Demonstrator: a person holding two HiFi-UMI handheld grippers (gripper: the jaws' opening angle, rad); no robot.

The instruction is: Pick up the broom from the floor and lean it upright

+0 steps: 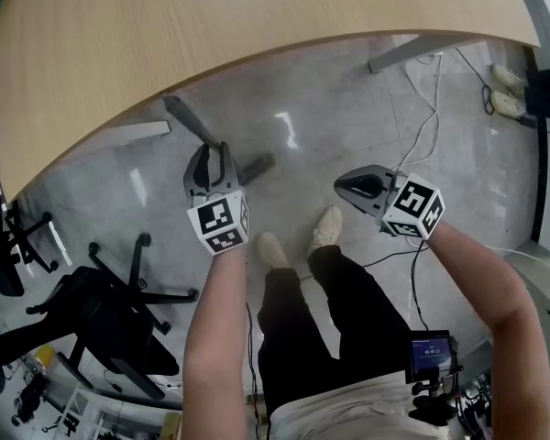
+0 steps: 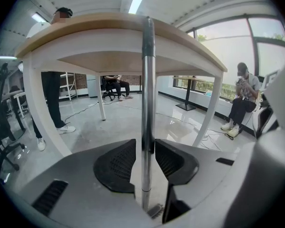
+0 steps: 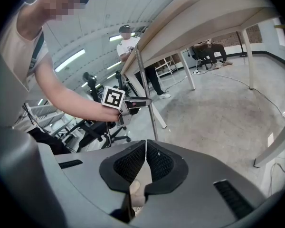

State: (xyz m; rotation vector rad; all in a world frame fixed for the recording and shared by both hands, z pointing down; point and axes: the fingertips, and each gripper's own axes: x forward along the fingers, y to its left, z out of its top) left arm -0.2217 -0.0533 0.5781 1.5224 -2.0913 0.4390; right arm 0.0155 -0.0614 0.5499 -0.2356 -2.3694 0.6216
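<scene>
We see broom [image 2: 147, 94] upright against desk [image 2: 118, 20] edge; left gripper [image 2: 143, 158] fingers spread, broom loose between; right gripper [image 3: 145, 163] fingers pressed together, empty. We judge only withdrawal left

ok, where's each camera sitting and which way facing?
Head view: on the head, steeply down at floor and table; arms, legs, left gripper, right gripper show.
Left gripper view: on that gripper, open jaws straddling the broom pole.
Right gripper view: on that gripper, past shut jaws toward the left arm.
Shared: all show the table.
</scene>
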